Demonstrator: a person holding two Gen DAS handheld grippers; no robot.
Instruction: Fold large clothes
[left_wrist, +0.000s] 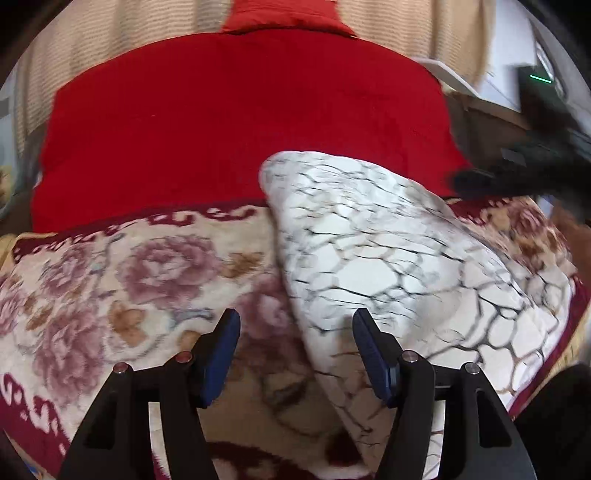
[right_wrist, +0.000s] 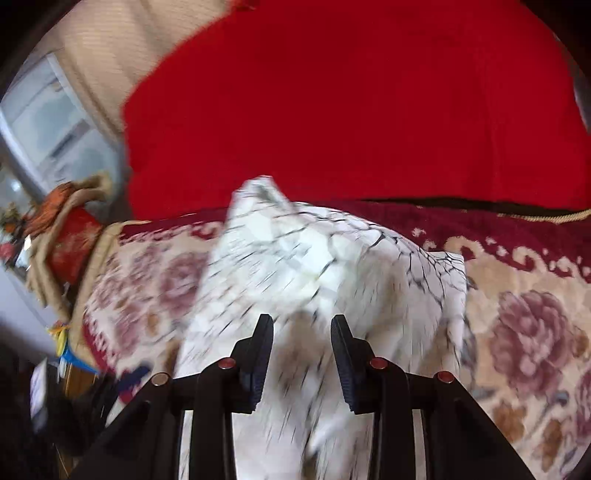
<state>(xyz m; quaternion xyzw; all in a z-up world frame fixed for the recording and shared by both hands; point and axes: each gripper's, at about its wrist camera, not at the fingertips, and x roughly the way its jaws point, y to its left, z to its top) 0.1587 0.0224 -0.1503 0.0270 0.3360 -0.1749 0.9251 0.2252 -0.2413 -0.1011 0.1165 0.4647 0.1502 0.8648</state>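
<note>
A white garment (left_wrist: 369, 258) with a dark crackle pattern lies bunched on a floral blanket (left_wrist: 110, 277). My left gripper (left_wrist: 295, 314) stands open just above the garment's left edge, with the cloth under its right finger and no pad pressing on it. In the right wrist view the same garment (right_wrist: 314, 258) is blurred and rises to a peak near the red cover. My right gripper (right_wrist: 301, 319) hovers over its middle, jaws a short way apart, with cloth showing through the gap and nothing pinched. A dark blurred shape (left_wrist: 517, 166) at the right is the other gripper.
A big red cover (left_wrist: 240, 110) lies behind the garment, also seen in the right wrist view (right_wrist: 351, 110). Beige curtains (left_wrist: 92, 44) hang at the back. The floral blanket (right_wrist: 517, 332) spreads to both sides. Clutter and a red bag (right_wrist: 70, 240) sit off the blanket's left edge.
</note>
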